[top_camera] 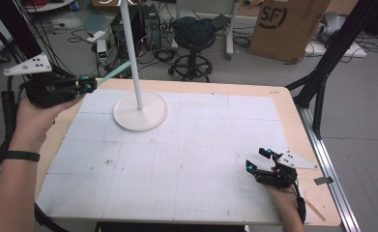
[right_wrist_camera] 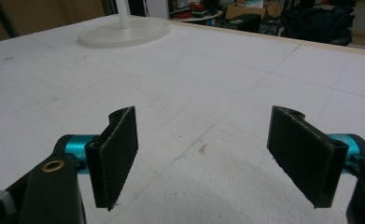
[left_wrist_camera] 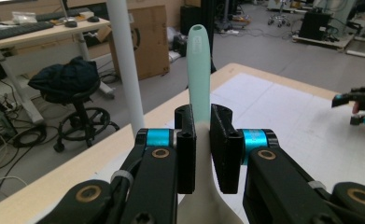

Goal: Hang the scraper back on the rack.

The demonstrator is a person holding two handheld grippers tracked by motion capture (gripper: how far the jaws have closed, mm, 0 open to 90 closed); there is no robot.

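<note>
Black jaws of the left gripper (left_wrist_camera: 201, 140) are clamped on a pale green utensil handle (left_wrist_camera: 199, 70), held above the table's far-left corner; the handle points toward the white pole (top_camera: 131, 53) of the round-based stand (top_camera: 140, 111). Its lower end is cut off behind the jaws, so what kind of utensil it is cannot be told. Right gripper (top_camera: 260, 162) rests near the table's (top_camera: 186, 159) right front edge, jaws spread wide with nothing between them. Between the two hands the white gridded sheet lies bare, well apart from the stand.
</note>
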